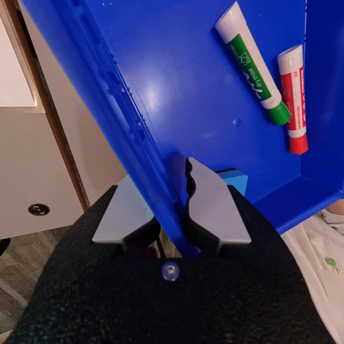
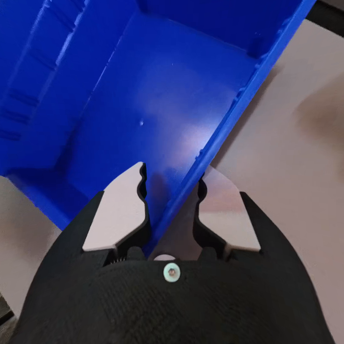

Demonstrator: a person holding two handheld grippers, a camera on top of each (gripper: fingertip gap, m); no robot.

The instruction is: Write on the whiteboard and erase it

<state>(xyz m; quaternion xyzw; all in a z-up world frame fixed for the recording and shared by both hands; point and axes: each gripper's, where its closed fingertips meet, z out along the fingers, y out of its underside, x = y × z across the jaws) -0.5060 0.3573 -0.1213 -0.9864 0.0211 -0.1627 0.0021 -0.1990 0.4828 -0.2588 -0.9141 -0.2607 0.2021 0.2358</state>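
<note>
Left wrist view: left gripper clamped on side wall of blue bin, centre frame; green marker, red marker upper right, eraser beside fingers; white cabinet, grey carpet left; right gripper straddles the bin's opposite wall, grip uncertain; beige tabletop right.
</note>
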